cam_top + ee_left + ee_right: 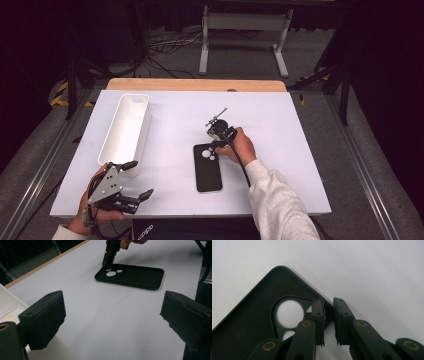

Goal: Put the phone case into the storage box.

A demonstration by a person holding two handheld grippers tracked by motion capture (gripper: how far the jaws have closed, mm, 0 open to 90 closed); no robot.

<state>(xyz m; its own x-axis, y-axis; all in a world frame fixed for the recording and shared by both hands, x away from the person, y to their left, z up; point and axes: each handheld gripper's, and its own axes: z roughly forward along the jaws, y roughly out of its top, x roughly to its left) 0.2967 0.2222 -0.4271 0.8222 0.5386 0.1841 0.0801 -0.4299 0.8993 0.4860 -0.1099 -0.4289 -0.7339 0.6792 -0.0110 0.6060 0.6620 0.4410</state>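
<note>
- The black phone case (207, 168) lies flat, open side up, on the white table (280, 150), well apart from the white bin (126, 128) and on that bin's right
- Its long axis runs away from the person, camera cutouts at the far end
- The right gripper (329, 315) pinches the case's rim beside those cutouts, jaws nearly together on the wall
- The left gripper (134, 180) rests spread open at the bin's near end, the farther tool
</note>
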